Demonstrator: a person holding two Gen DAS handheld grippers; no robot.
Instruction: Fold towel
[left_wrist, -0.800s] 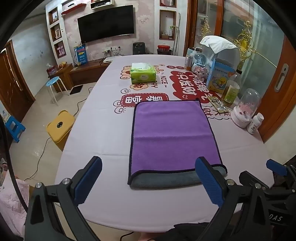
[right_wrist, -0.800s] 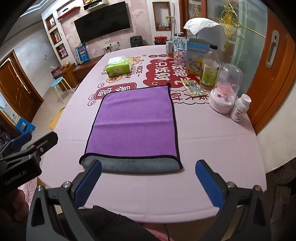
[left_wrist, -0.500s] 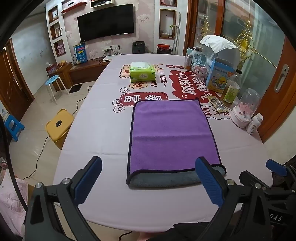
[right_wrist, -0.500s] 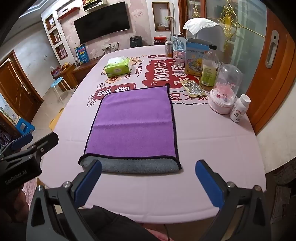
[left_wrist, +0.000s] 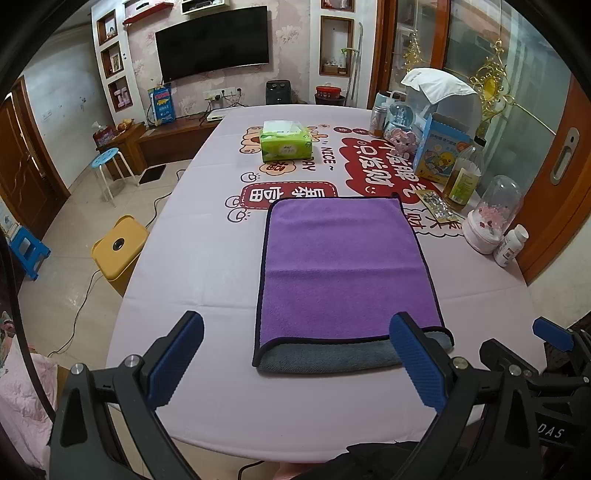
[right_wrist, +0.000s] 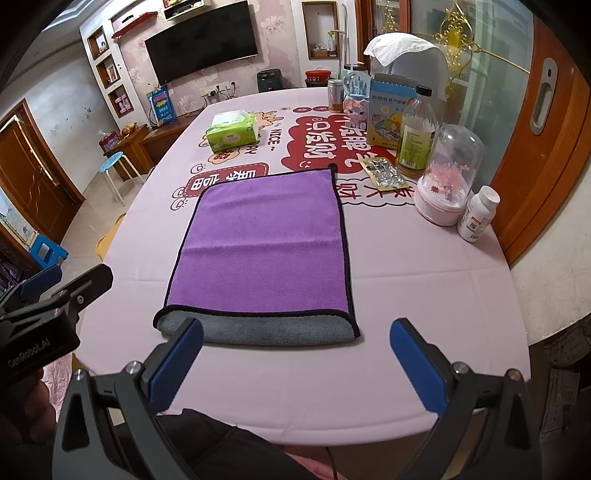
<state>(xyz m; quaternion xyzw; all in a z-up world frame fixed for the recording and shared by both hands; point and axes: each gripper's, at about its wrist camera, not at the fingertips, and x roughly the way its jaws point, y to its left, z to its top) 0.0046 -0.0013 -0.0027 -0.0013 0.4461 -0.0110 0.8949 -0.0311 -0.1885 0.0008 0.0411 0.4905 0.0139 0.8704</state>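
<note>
A purple towel (left_wrist: 343, 266) with a black hem lies folded on the pink table (left_wrist: 199, 258); its grey underside shows as a strip along the near edge (left_wrist: 332, 356). It also shows in the right wrist view (right_wrist: 264, 240). My left gripper (left_wrist: 295, 360) is open and empty, held above the table's near edge, just short of the towel's near edge. My right gripper (right_wrist: 295, 363) is open and empty, also just short of the near edge. The right gripper's body shows at the left wrist view's right edge (left_wrist: 554, 336).
A green tissue pack (left_wrist: 285, 144) sits at the far middle. Bottles, a box, a glass dome (right_wrist: 448, 177) and a white pill bottle (right_wrist: 478, 214) crowd the right side. A foil blister pack (right_wrist: 384, 173) lies by the towel's far right corner. A yellow stool (left_wrist: 118, 249) stands on the floor at left.
Both grippers have drawn back slightly toward the table's near edge, still open. The towel has not moved.
</note>
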